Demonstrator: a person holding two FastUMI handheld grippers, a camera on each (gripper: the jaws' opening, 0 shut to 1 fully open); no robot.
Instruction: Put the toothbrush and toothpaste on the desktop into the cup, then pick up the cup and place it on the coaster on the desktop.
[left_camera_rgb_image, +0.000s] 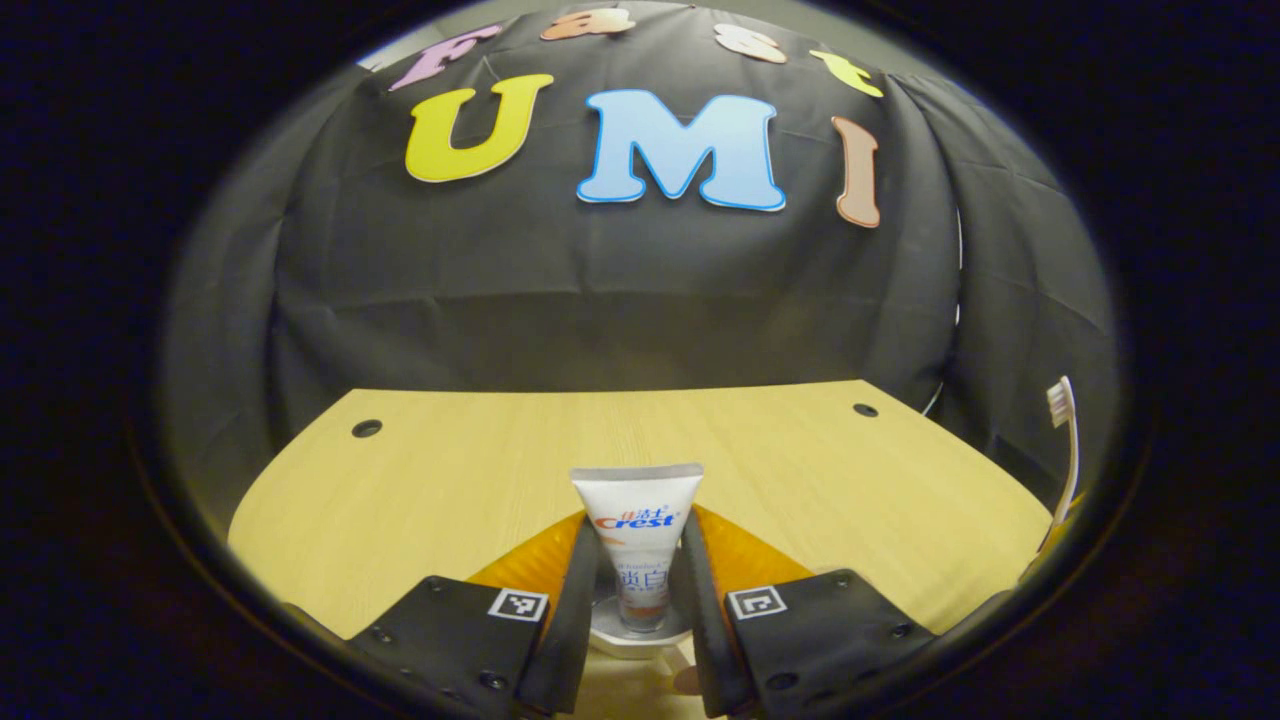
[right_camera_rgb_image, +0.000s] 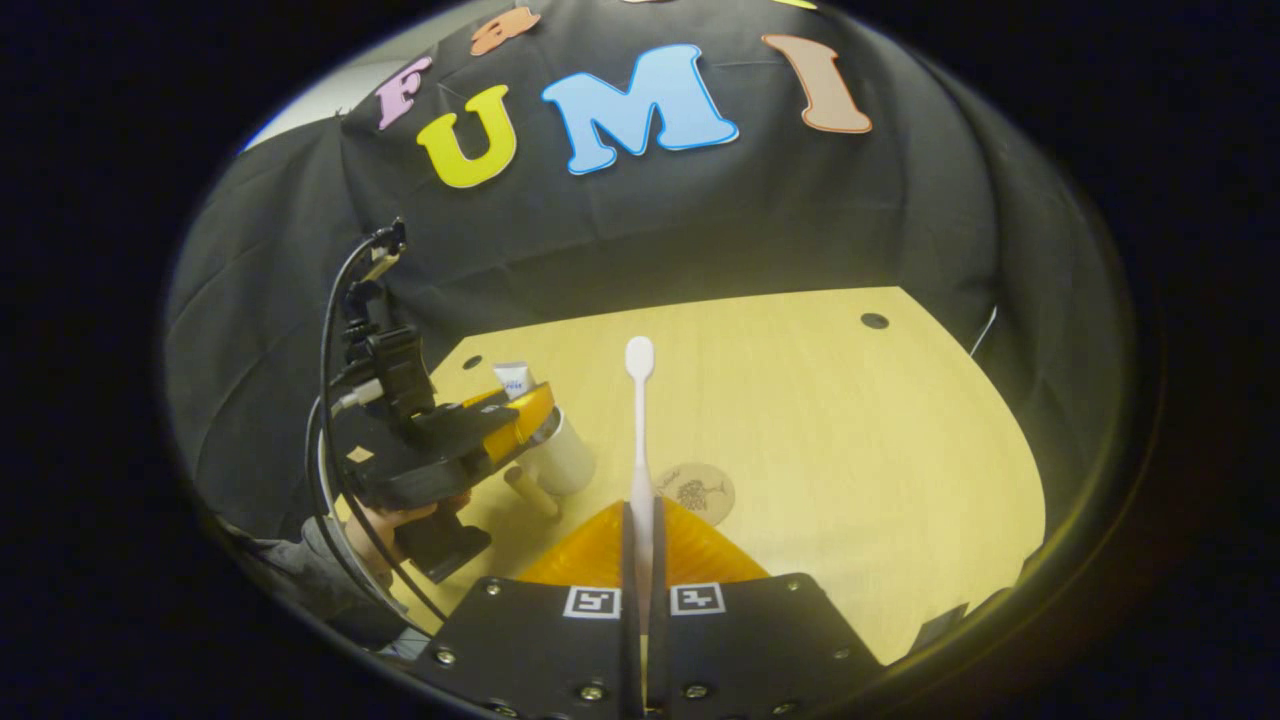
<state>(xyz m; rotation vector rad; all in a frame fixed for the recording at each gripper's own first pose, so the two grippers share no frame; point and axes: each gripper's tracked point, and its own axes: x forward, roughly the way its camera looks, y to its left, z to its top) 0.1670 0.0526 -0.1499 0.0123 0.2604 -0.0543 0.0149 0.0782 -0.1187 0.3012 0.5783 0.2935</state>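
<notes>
Both grippers pinched something: the left gripper (left_camera_rgb_image: 634, 600) held the toothpaste (left_camera_rgb_image: 638, 545) over the cup (left_camera_rgb_image: 640, 635), the right gripper (right_camera_rgb_image: 640, 560) clamped the toothbrush (right_camera_rgb_image: 640, 440).

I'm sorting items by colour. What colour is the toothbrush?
White toothbrush, clearest in the right gripper view.

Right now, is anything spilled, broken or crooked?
Nothing stands out. The left hand-held gripper holds the toothpaste tube upright over the cup; the right hand-held gripper holds the toothbrush straight. The coaster lies flat.
</notes>
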